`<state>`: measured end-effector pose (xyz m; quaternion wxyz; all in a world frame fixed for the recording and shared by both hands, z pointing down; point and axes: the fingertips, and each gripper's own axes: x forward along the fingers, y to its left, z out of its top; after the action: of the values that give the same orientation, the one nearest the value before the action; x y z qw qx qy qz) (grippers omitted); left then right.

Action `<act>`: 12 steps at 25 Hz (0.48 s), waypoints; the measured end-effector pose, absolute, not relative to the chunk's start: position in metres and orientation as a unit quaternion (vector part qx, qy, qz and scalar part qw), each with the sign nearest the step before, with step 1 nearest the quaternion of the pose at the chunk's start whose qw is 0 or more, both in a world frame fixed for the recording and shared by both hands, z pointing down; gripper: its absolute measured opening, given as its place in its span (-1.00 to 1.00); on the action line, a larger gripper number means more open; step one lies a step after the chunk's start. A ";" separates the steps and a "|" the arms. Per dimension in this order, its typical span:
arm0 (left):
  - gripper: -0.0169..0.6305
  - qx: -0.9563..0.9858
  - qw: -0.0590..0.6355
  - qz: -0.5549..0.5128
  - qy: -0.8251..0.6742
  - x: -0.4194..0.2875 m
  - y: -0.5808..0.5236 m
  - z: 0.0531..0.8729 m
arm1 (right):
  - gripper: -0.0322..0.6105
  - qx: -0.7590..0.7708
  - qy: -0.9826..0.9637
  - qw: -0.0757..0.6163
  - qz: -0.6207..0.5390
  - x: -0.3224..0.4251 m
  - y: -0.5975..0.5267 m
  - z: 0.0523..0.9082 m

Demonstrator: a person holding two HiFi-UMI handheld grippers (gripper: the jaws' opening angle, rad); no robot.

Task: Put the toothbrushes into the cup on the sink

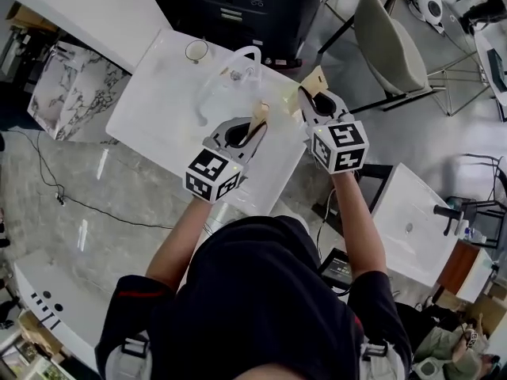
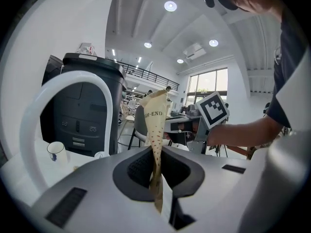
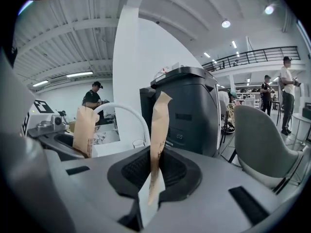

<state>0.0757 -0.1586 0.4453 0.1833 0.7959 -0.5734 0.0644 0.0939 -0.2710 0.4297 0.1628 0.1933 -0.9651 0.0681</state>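
My left gripper (image 1: pixel 255 127) is shut on a toothbrush in a tan paper sleeve (image 1: pixel 260 117), which sticks up from the jaws over the white sink counter (image 1: pixel 154 105). My right gripper (image 1: pixel 310 100) is shut on a second paper-wrapped toothbrush (image 1: pixel 315 80) at the counter's right edge. The cup (image 1: pixel 196 51) stands at the counter's far side, beyond the white arched faucet (image 1: pixel 238 55). In the left gripper view the sleeve (image 2: pixel 156 130) rises between the pads, with the cup (image 2: pixel 56 151) low at the left. In the right gripper view its sleeve (image 3: pixel 159 130) stands upright, and the cup (image 3: pixel 139 143) shows under the faucet (image 3: pixel 127 111).
A dark cabinet (image 1: pixel 245 6) stands behind the counter and a grey chair (image 1: pixel 388 46) to its right. A second white sink unit (image 1: pixel 412 220) is at my right side. A marbled bag (image 1: pixel 71 93) and a floor cable (image 1: pixel 55 188) lie to the left.
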 end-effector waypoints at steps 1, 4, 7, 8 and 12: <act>-0.86 0.795 0.186 0.065 -0.574 0.075 -0.162 0.447 | -0.73 0.192 -0.966 0.161 0.064 0.092 -0.275 0.431; -0.86 0.791 0.194 0.065 -0.576 0.075 -0.171 0.455 | -0.73 0.195 -0.966 0.157 0.068 0.089 -0.288 0.437; -0.86 0.787 0.205 0.059 -0.579 0.078 -0.180 0.461 | -0.73 0.199 -0.964 0.159 0.071 0.088 -0.301 0.443; -0.86 0.786 0.207 0.056 -0.580 0.078 -0.184 0.462 | -0.73 0.199 -0.964 0.160 0.071 0.087 -0.305 0.445; -0.86 0.780 0.214 0.055 -0.586 0.079 -0.196 0.467 | -0.73 0.197 -0.964 0.162 0.075 0.083 -0.318 0.454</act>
<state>0.0785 -0.1957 0.4675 0.2139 0.7800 -0.5856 0.0548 0.0827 -0.3176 0.4544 0.1616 0.1968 -0.9641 0.0751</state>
